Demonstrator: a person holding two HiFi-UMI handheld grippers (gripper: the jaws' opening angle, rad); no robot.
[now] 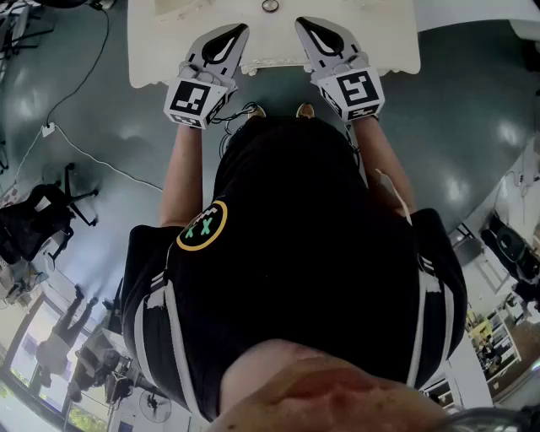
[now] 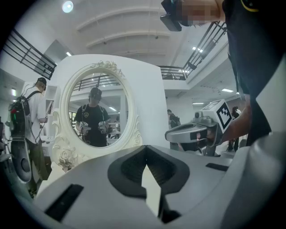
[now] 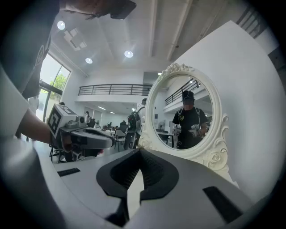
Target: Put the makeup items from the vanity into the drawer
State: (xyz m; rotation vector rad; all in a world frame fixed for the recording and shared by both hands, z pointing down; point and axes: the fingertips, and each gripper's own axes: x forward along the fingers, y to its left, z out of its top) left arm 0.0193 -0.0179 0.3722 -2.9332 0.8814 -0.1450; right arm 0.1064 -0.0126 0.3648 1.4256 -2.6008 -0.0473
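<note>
The person stands at the white vanity (image 1: 152,51) with left gripper (image 1: 229,40) and right gripper (image 1: 319,38) levelled side by side, jaws pressed together on nothing, seemingly poised to begin, while a small round item (image 1: 270,6), likely makeup, lies just beyond on the top.

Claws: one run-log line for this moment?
left claw: shut, empty | right claw: shut, empty | both at vanity front edge, facing mirror

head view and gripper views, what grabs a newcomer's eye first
The ornate white oval mirror stands upright in both gripper views, reflecting the person holding both grippers. In the head view the left gripper and right gripper point at the white vanity side by side, both shut and empty.
</note>
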